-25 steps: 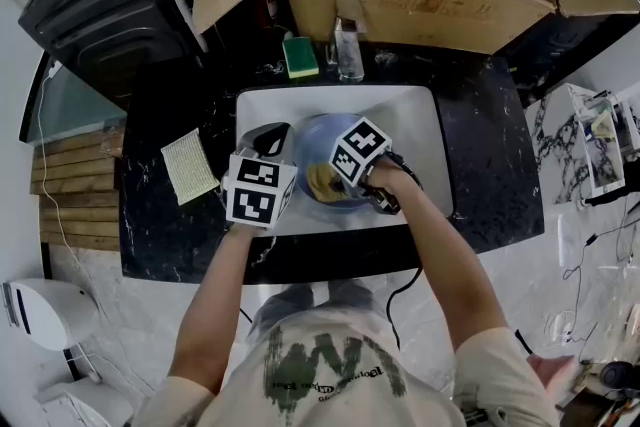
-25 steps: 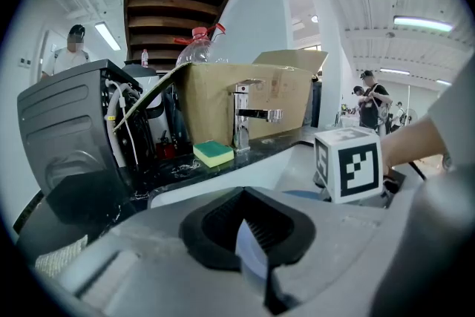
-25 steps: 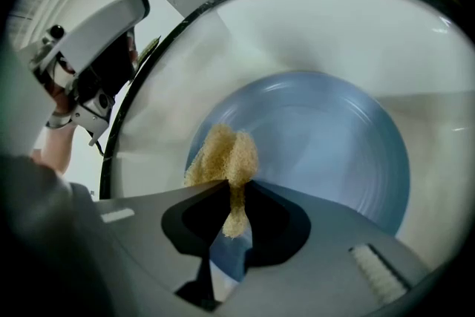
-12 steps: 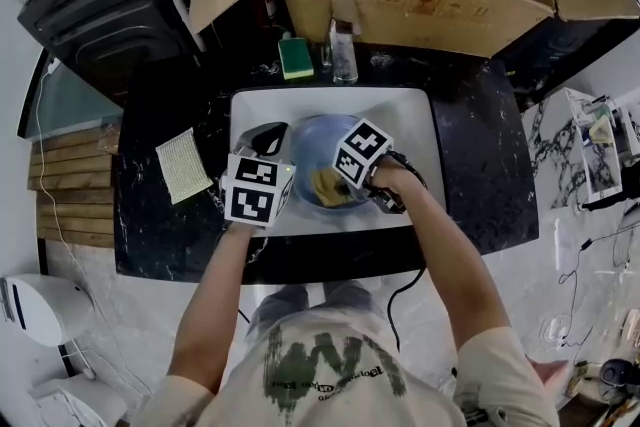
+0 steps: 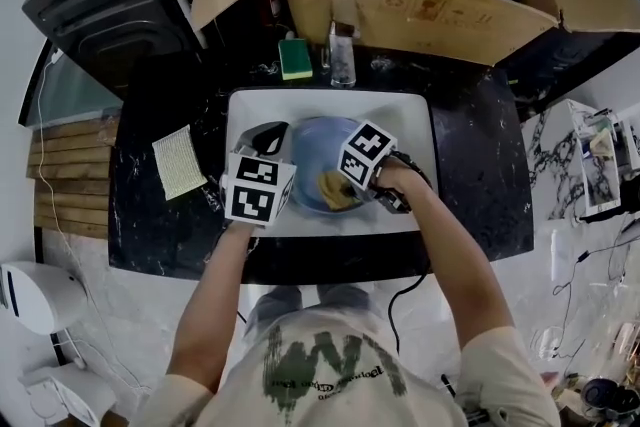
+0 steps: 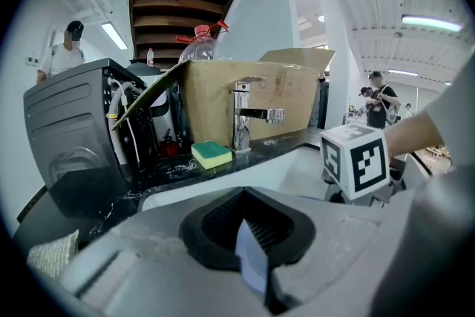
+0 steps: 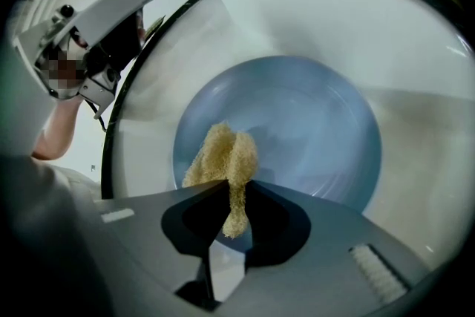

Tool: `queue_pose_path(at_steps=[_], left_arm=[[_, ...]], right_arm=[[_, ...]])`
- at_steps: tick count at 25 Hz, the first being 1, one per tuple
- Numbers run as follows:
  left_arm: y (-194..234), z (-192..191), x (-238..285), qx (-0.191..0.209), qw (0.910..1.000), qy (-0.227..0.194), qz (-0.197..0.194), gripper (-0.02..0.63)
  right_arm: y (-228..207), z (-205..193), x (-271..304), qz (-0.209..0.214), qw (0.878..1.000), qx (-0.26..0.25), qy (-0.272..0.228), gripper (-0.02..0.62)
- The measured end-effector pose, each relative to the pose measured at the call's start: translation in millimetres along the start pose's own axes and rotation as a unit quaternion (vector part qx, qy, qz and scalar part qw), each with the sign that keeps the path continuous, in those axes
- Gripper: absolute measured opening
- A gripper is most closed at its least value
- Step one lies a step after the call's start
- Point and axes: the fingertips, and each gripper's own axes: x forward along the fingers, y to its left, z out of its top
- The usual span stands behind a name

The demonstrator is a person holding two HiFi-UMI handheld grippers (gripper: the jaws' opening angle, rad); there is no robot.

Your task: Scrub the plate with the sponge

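nearest to me, my right gripper (image 7: 230,215): fingers pressed together on the sponge (image 7: 223,156), a pale, coarse, folded wad pinched by its lower end, with the bulk of it standing free beyond the tips. it hangs over the near left part of the plate (image 7: 312,130). whether it touches the surface i cannot confirm.

my left gripper (image 6: 254,260): fingers closed on a thin blue edge, which i judge to be the plate's left rim. the head view agrees, placing this gripper at the plate's left side.

the plate lies in the white sink (image 7: 319,18), roughly at its middle.

beyond, on the dark counter: a green sponge (image 6: 211,154) just beside the tap (image 6: 241,119), not in use. behind them stands a cardboard box (image 6: 252,93).

risks noted:
- the sponge is held by a narrow margin, so a hard sideways stroke could drag it out of the fingers.
- the rim hold is thin and probably wet. downward pressure from the right could tip or twist the plate out of the left grip and knock it against the sink.
- pressing too low would bring the hard tips of the right gripper onto the plate instead of the sponge.
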Motion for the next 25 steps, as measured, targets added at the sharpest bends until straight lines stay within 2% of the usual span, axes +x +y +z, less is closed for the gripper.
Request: queue_pose_path(at_steps=[17, 25], left_arm=[[-5.0, 5.5, 14.2, -0.022, 0.9994, -0.002, 0.025, -0.002], [-3.0, 6.8, 22.4, -0.036, 0.9985, -0.007, 0.041, -0.002]], right_arm=[[-33.5, -10.6, -18.9, -0.03, 0.999, -0.032, 0.024, 0.061], [-57.7, -4.5, -25.4, -0.068, 0.996, -0.05, 0.019, 0.061]])
